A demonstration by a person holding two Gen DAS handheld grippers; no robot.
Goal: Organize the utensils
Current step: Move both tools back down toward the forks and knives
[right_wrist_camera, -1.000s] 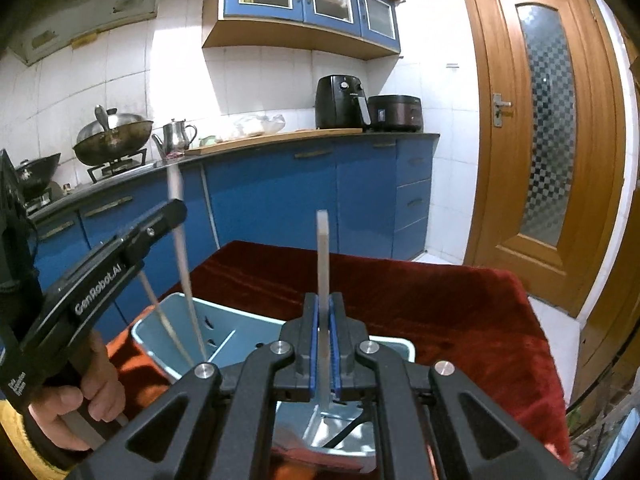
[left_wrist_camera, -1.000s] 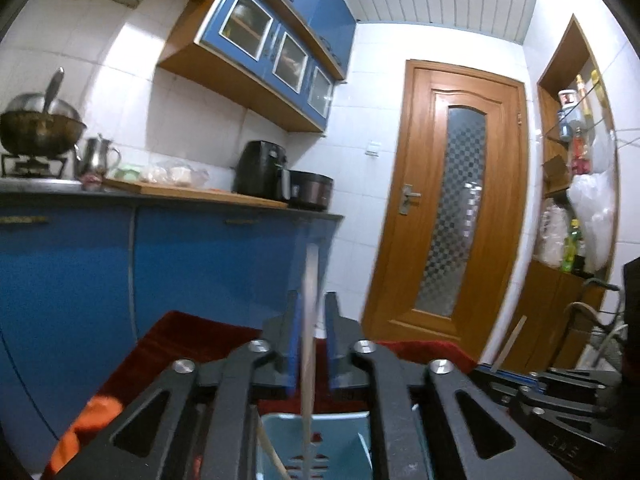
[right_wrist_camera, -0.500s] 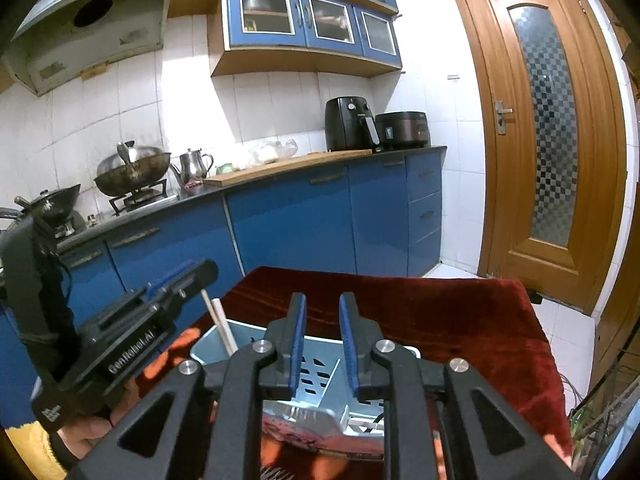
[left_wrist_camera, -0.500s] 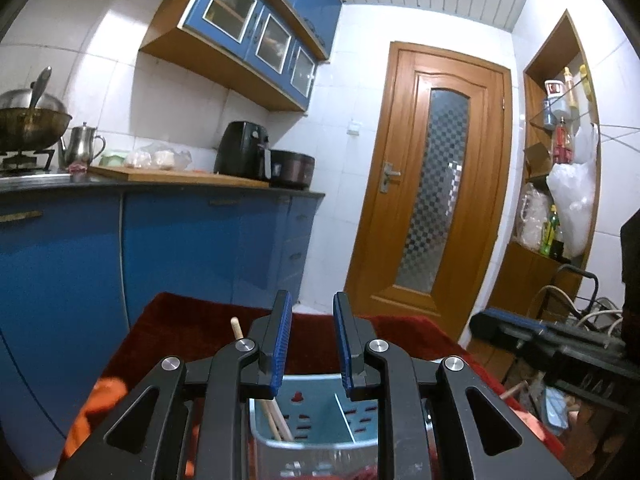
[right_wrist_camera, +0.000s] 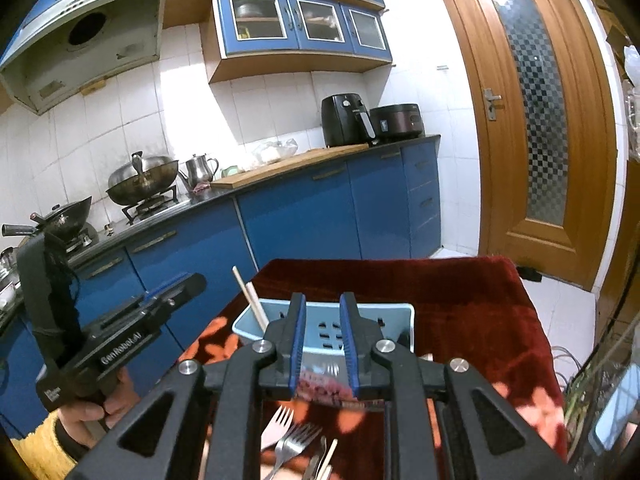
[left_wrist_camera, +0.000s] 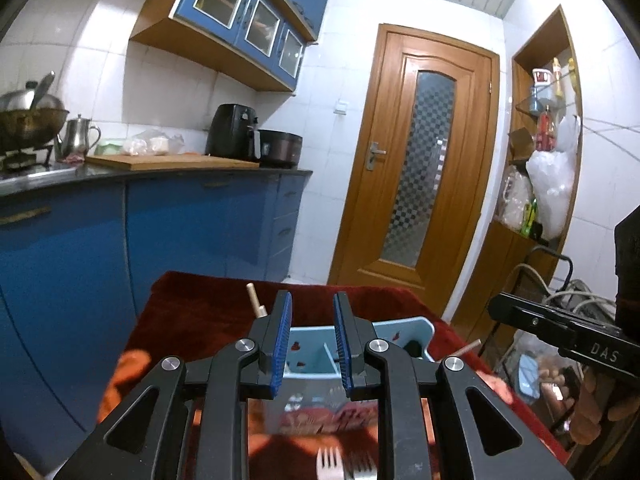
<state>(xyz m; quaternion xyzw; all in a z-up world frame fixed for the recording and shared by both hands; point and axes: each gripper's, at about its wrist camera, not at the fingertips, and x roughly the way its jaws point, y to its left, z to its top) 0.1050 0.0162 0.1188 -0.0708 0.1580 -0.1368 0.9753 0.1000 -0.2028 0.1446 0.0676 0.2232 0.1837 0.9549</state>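
A: Left gripper (left_wrist_camera: 312,338)?
B: Jaws apart, blue pads w/ a clear gap, nothing btwn them. It hangs over the near side of the light-blue utensil holder (left_wrist_camera: 420,330), which sits on the red cloth (left_wrist_camera: 208,312)
A: Right gripper (right_wrist_camera: 323,338)?
B: Same, jaws spread and empty, above the holder's near wall in the right wrist view
A: Where are the utensils?
B: Two wooden chopsticks (right_wrist_camera: 251,300) stand tilted in the holder's left compartment, tips leaning up and left. In the left wrist view one chopstick end pokes up just left of the left pad. Forks (right_wrist_camera: 294,438) lie on the cloth on the near side of the holder, under the right gripper; fork tines also show at the bottom edge of the left wrist view. More cutlery next to the forks, too hidden to name
A: Anything else in the holder?
B: Sth dark in its right compartment, can't tell what
A: Surroundings?
B: Blue cabinets (right_wrist_camera: 304,216) far left, wooden door (right_wrist_camera: 536,120) far right
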